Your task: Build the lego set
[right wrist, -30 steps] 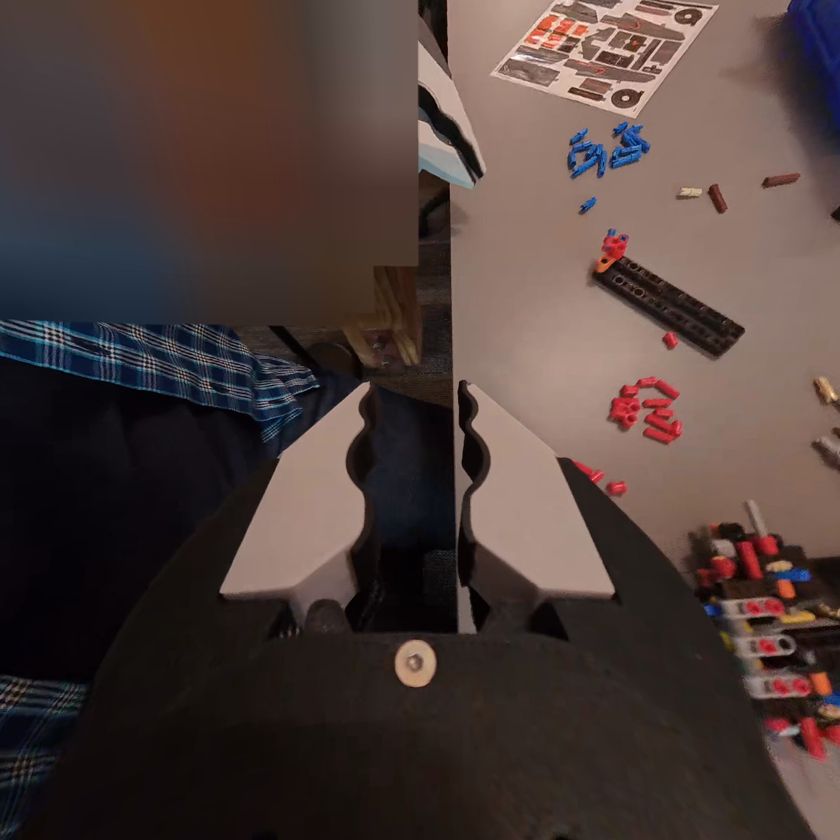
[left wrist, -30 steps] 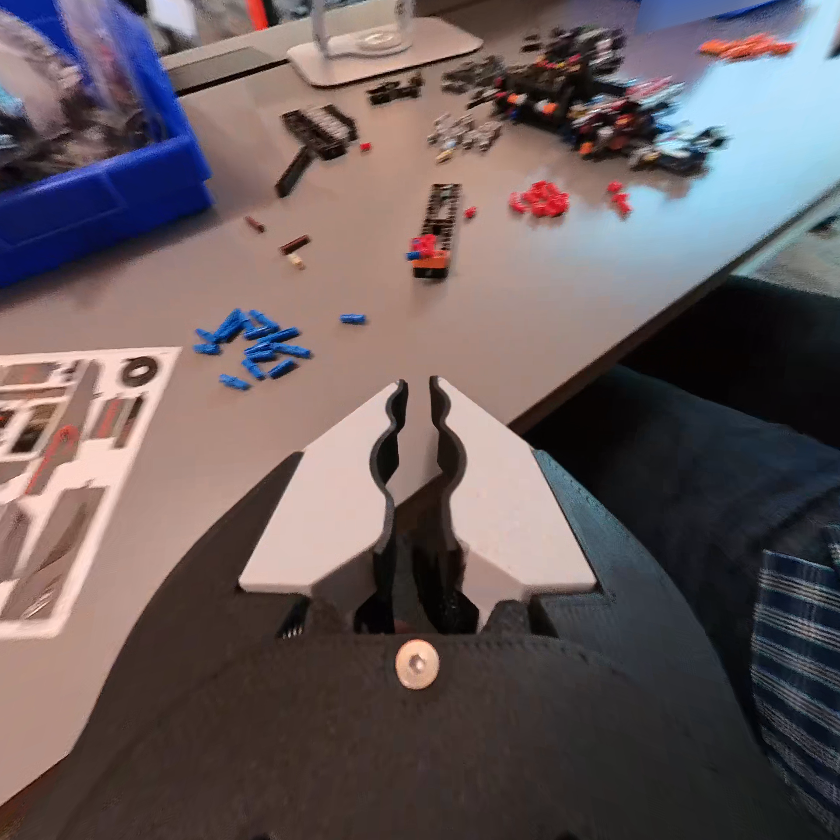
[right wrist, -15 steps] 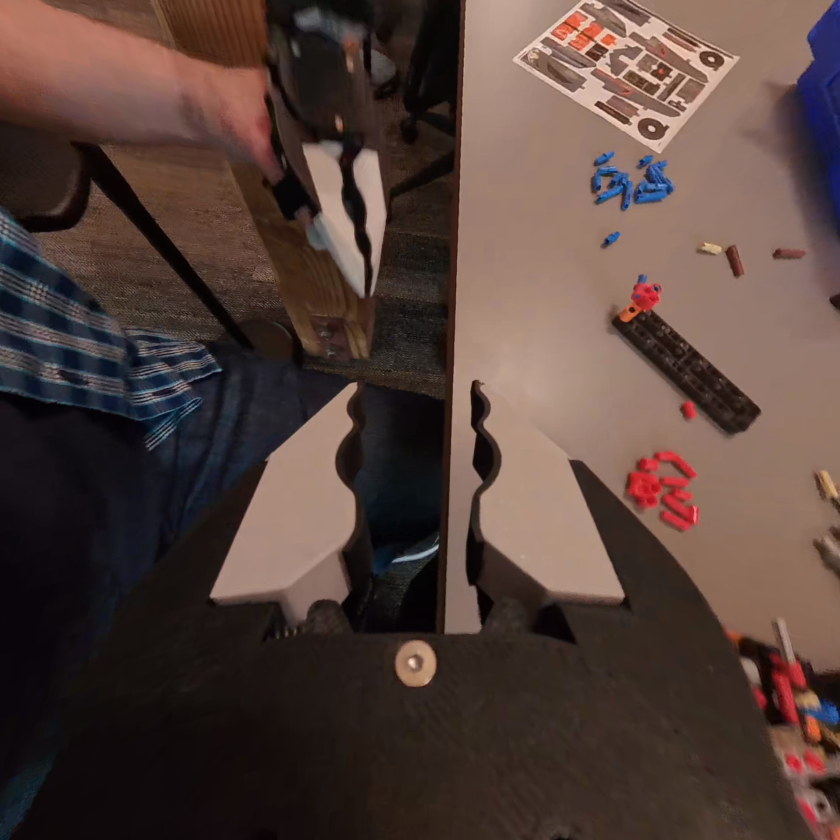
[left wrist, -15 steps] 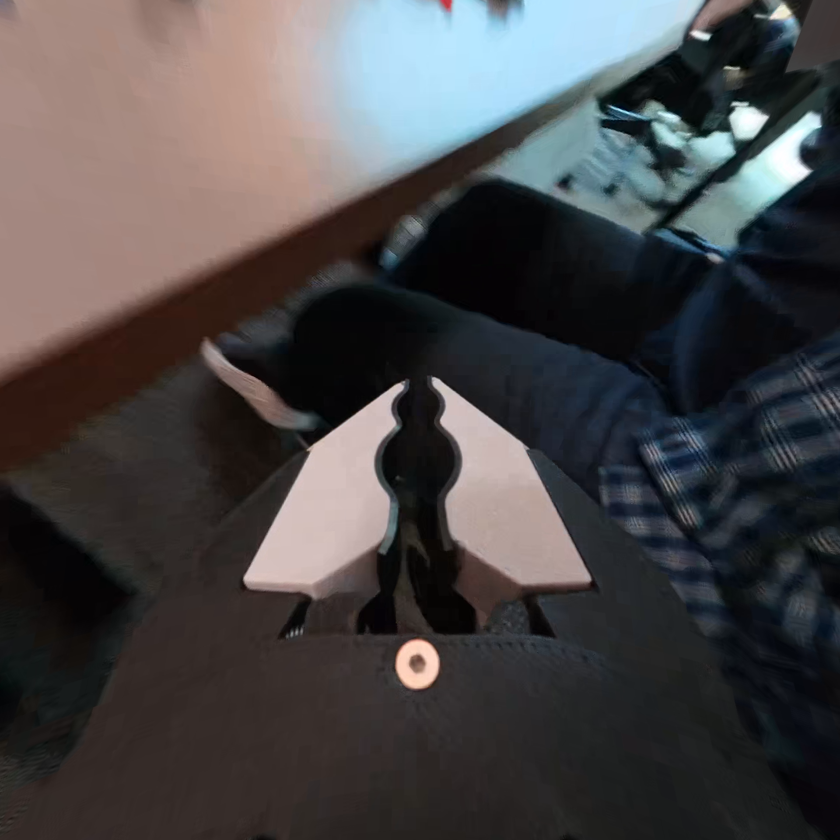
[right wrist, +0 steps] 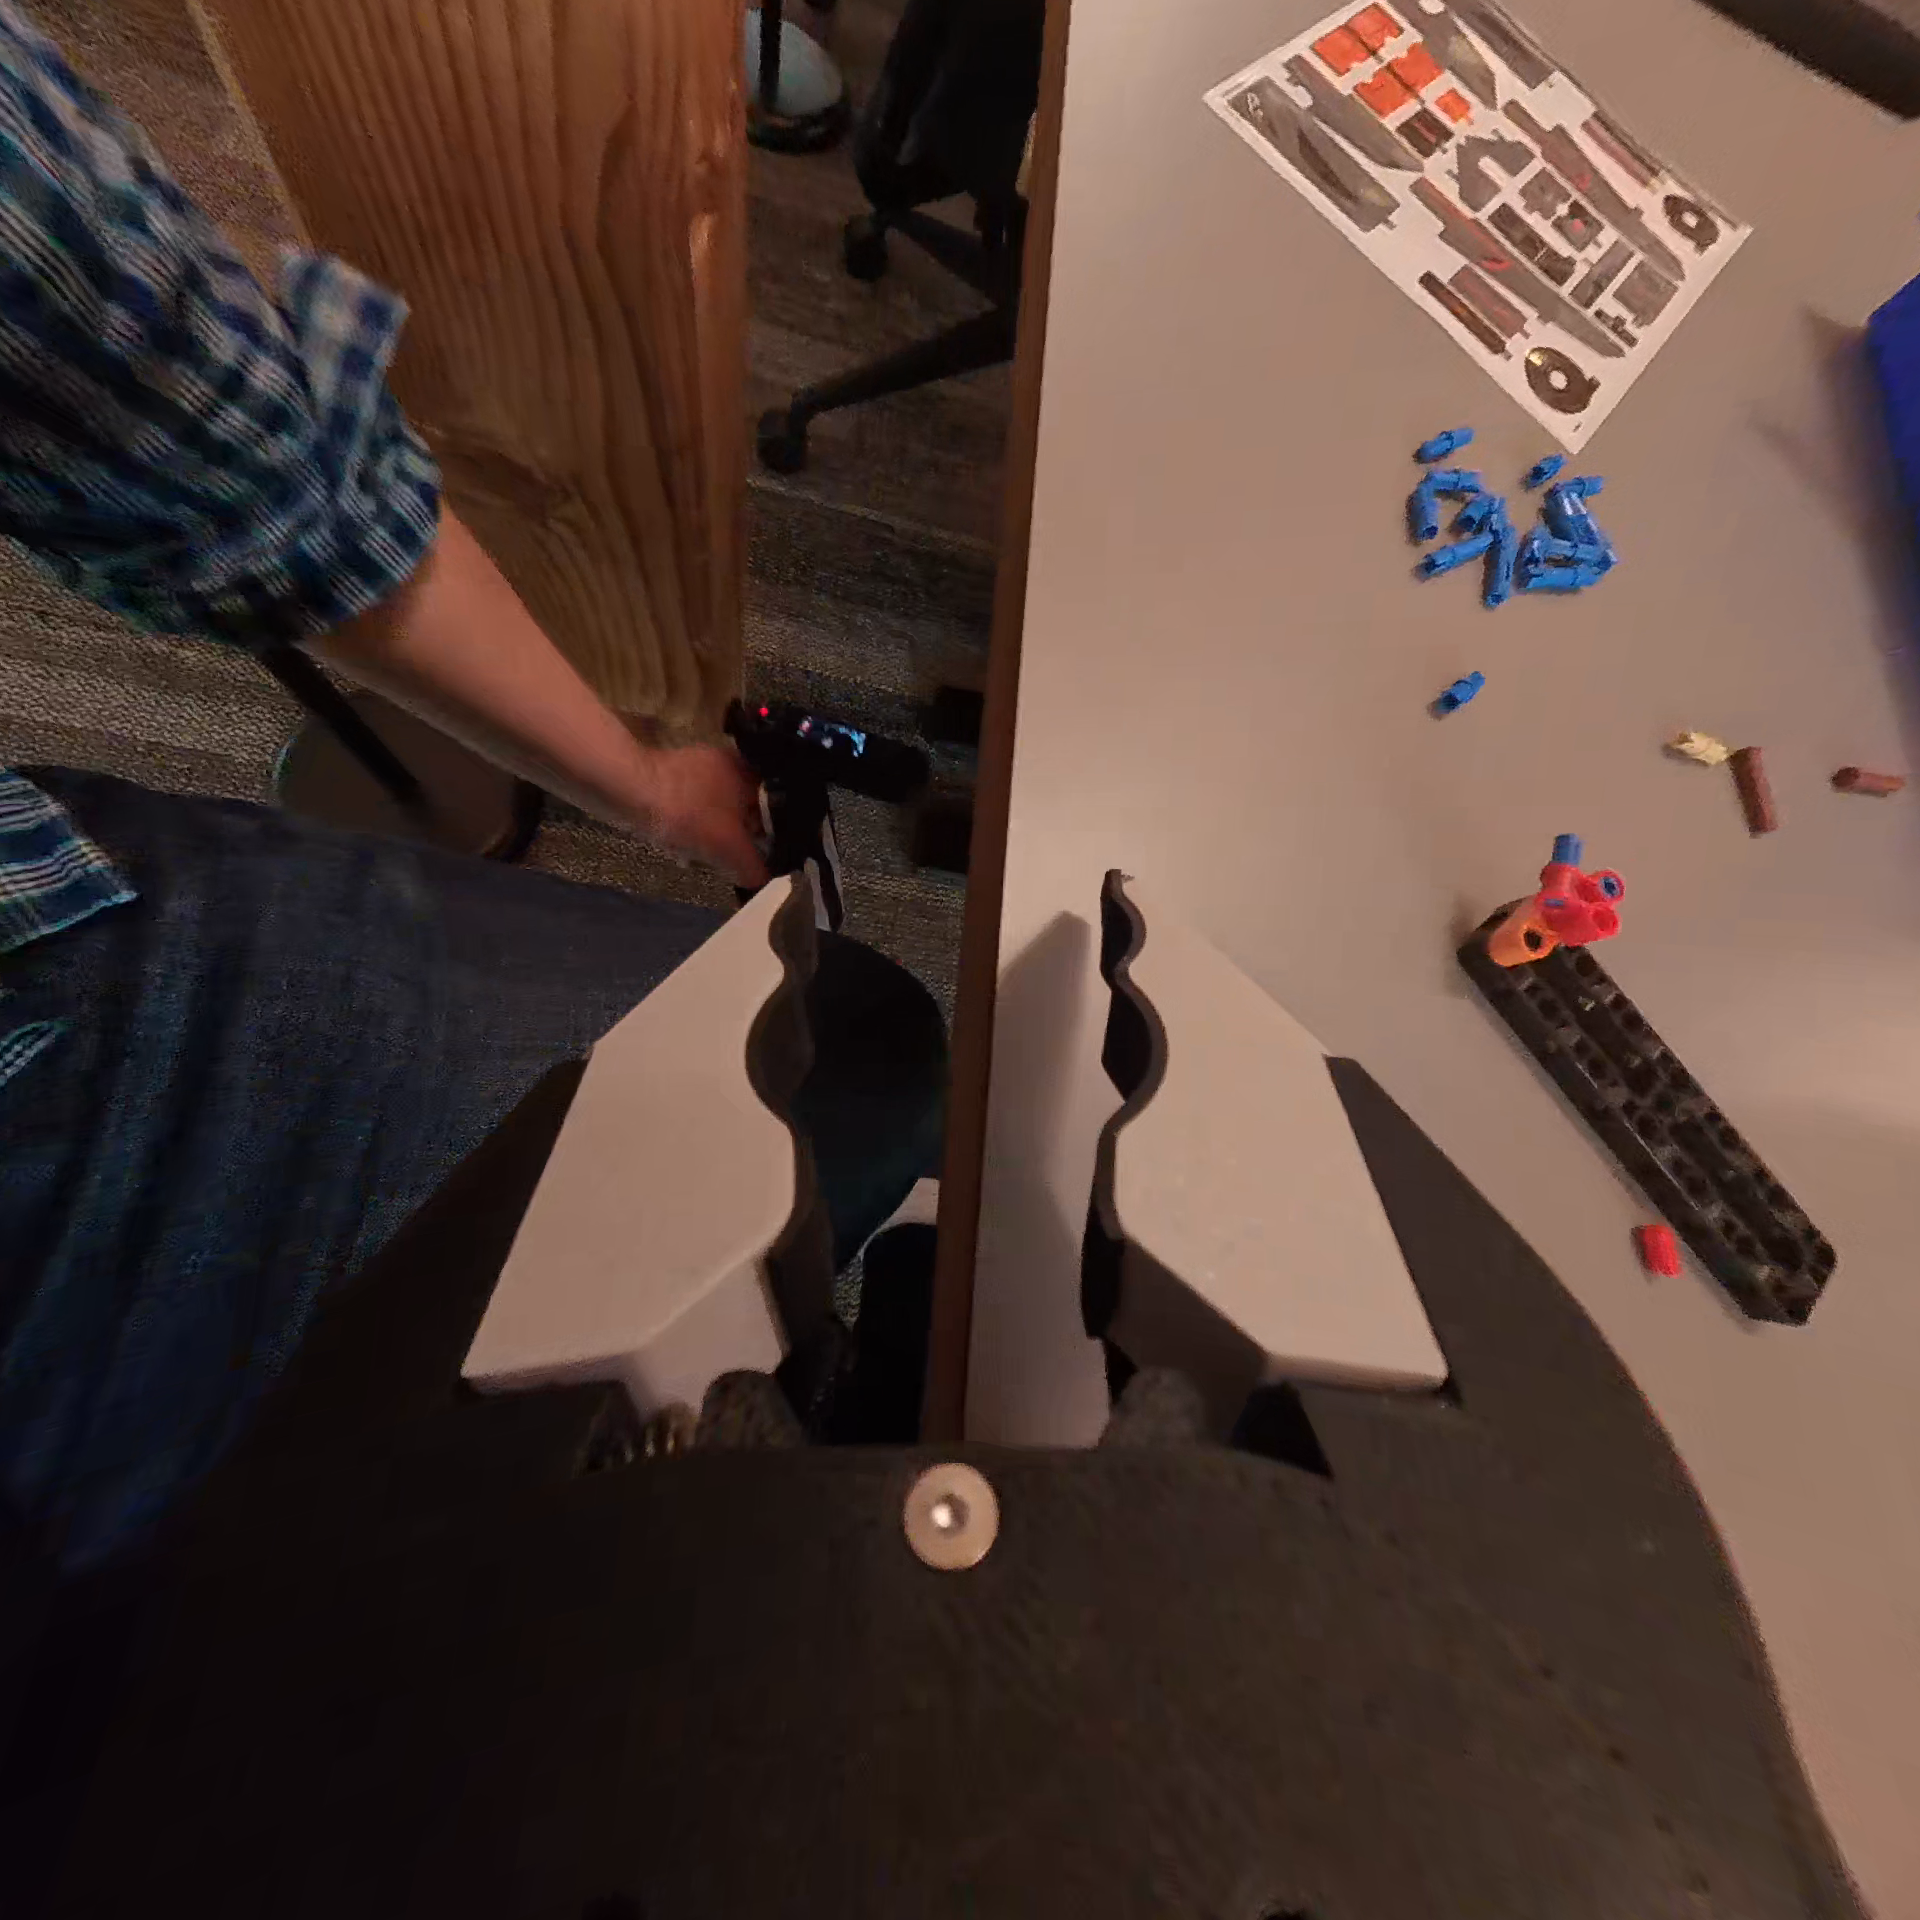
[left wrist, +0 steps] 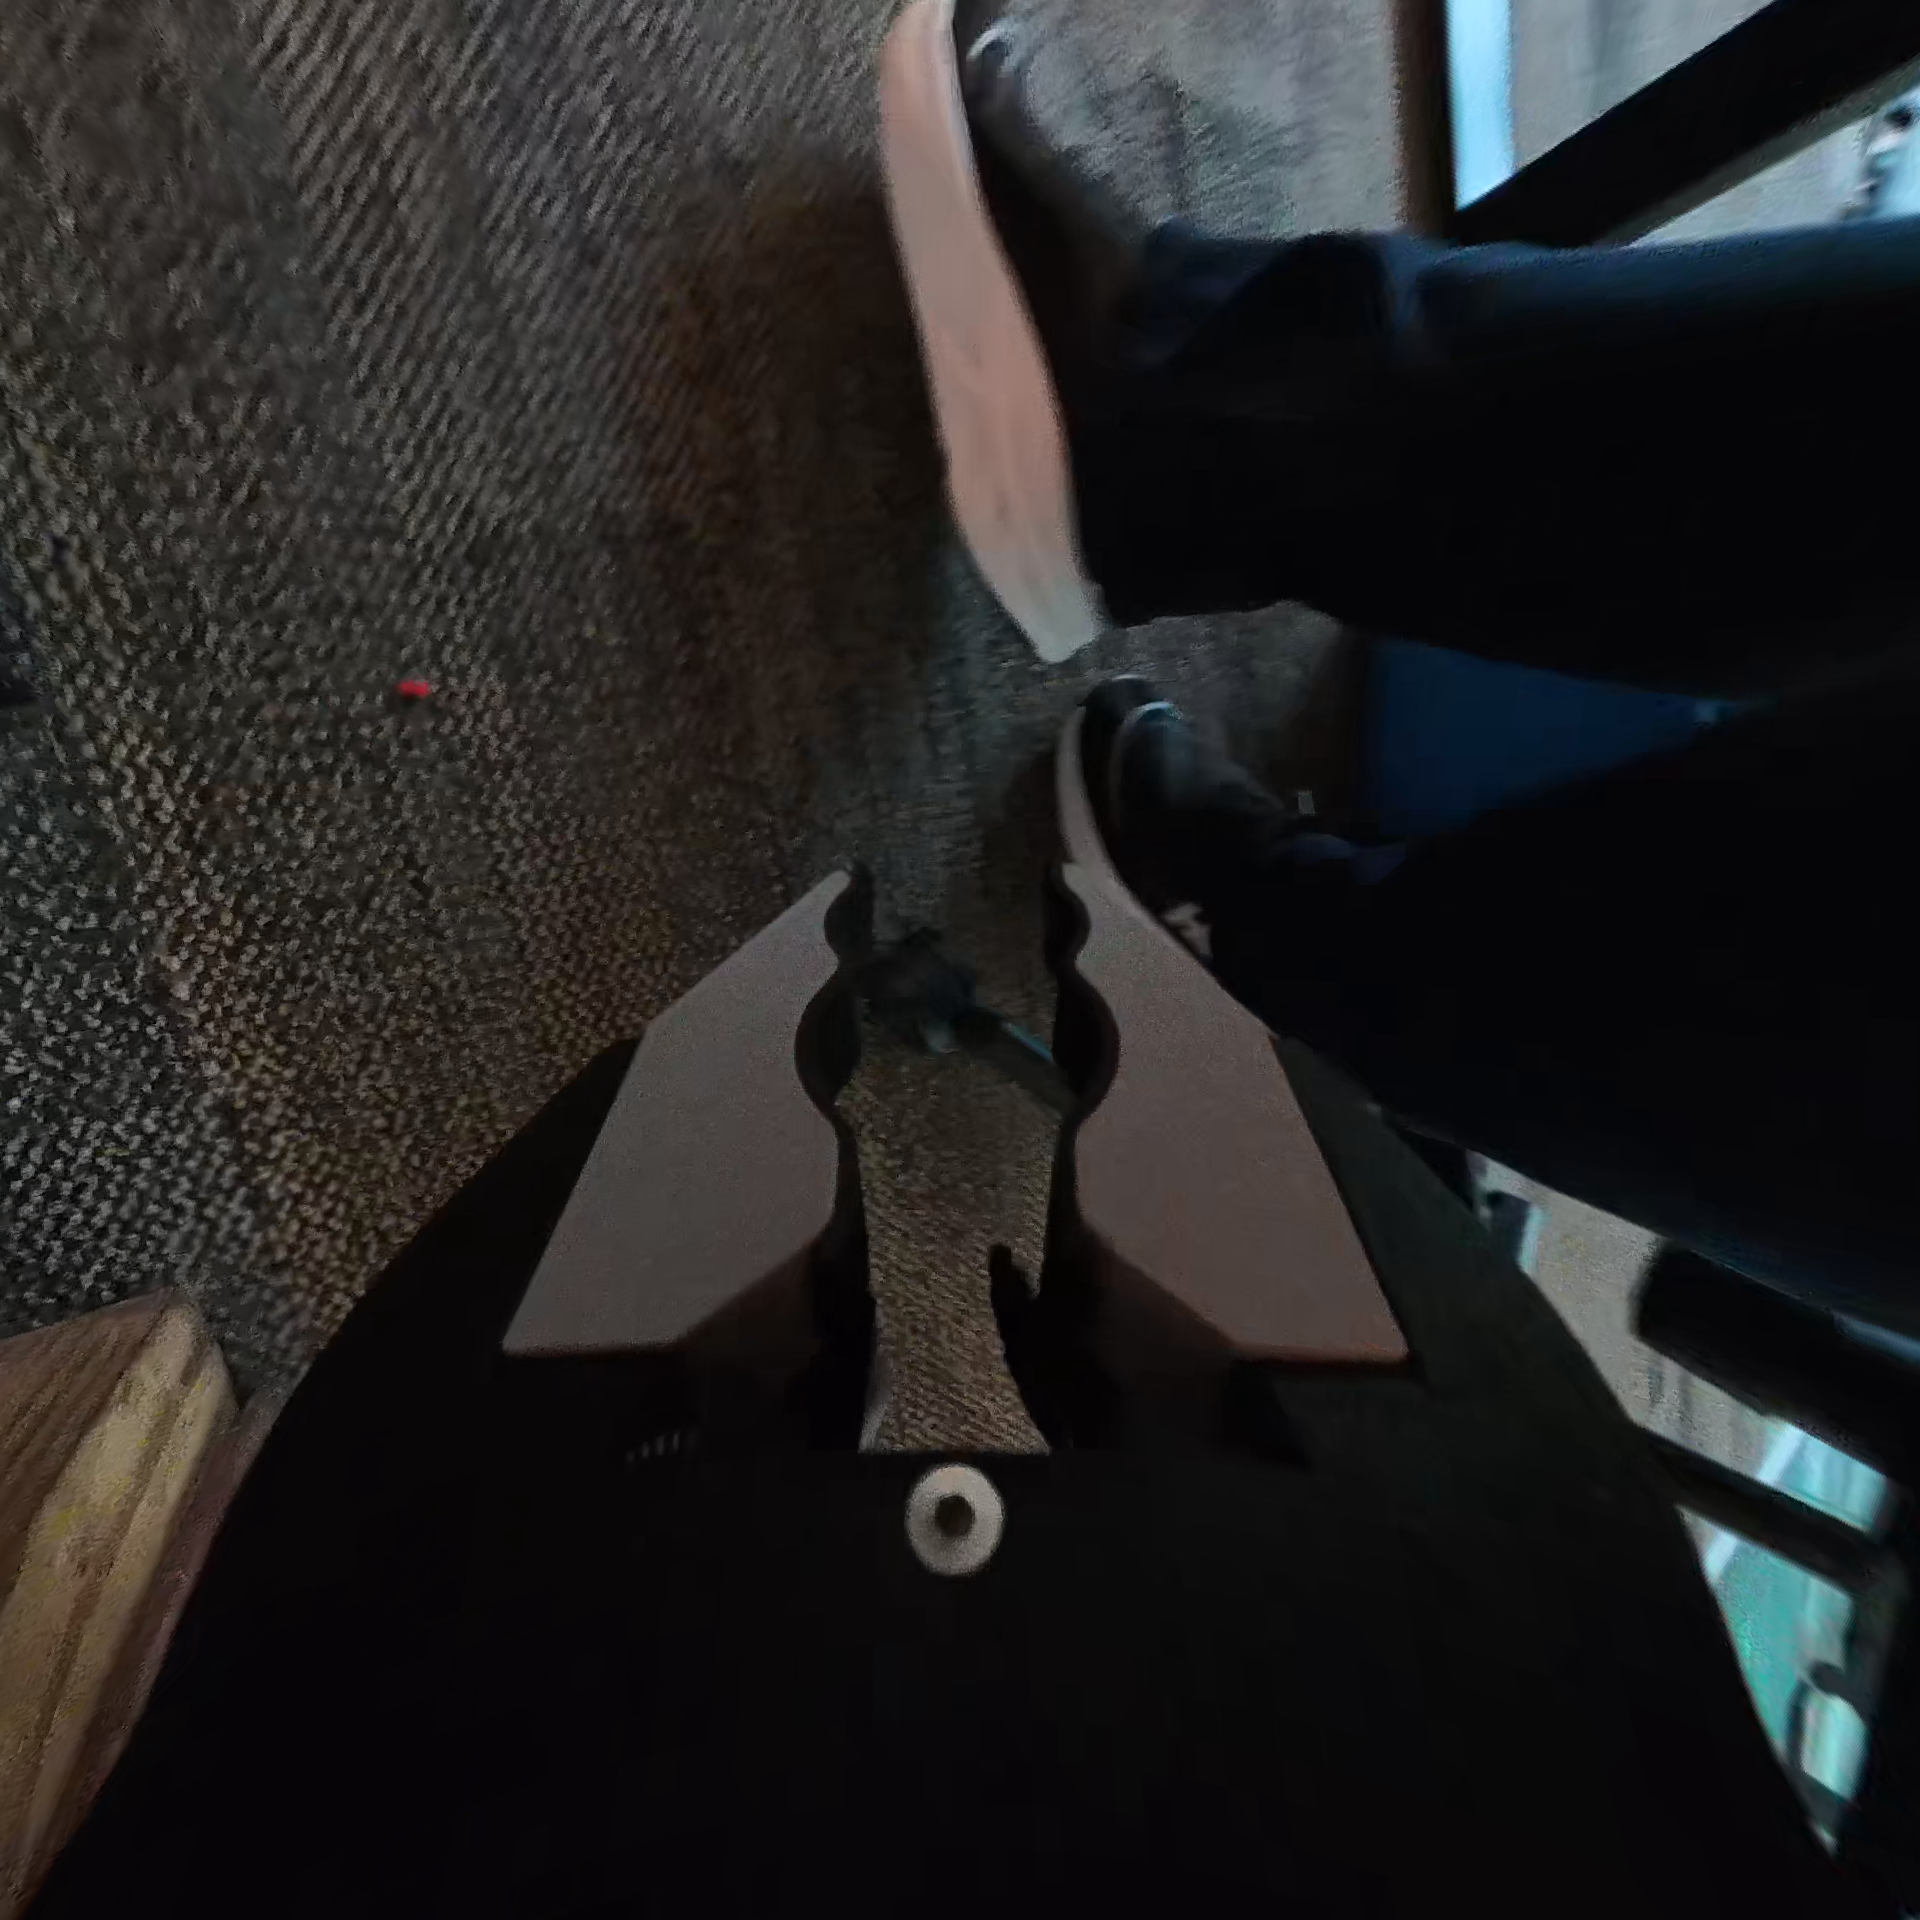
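Below the grey table (right wrist: 1299, 623), speckled carpet (left wrist: 416, 416) (dim), both the left gripper (left wrist: 956, 883) and right gripper (right wrist: 951, 883) agape, empty

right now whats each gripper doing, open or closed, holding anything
Left gripper: open, empty, down by the carpet over a small dark piece.
Right gripper: open, empty, at the table edge.
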### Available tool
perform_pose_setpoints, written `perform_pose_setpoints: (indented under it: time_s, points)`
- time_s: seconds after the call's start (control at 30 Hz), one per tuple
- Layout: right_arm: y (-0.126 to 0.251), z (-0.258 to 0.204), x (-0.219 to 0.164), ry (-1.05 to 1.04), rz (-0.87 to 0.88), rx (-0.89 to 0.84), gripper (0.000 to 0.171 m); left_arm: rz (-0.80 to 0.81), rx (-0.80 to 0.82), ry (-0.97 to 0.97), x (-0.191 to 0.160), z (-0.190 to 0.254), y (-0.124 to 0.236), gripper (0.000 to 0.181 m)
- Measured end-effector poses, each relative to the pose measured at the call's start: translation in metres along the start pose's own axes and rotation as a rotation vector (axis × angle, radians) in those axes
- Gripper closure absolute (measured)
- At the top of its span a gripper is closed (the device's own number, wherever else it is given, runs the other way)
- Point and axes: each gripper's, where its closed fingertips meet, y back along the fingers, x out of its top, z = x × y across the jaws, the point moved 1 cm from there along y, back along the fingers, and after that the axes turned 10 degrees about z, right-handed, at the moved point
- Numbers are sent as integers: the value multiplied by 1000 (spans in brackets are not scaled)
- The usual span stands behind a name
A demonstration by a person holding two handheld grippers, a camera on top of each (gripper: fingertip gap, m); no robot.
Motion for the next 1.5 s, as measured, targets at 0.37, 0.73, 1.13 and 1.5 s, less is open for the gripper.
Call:
perform_pose_setpoints:
  time_s: [0.37, 0.73, 1.13, 1.5]
  points:
    - [-25, 29, 0, -121, -53, -48, 129, 61, 212, 117, -31, -142, -109, 140]
    - [-23, 34, -1, -211, -49, -47, 124, 15, 273, 122, -30, -197, -155, 147]
    - [-21, 36, -1, -283, -35, -20, 123, -64, 344, 179, -58, -223, -192, 158]
    - [-19, 37, -1, -316, -27, -13, 124, -50, 297, 216, -55, -220, -209, 163]
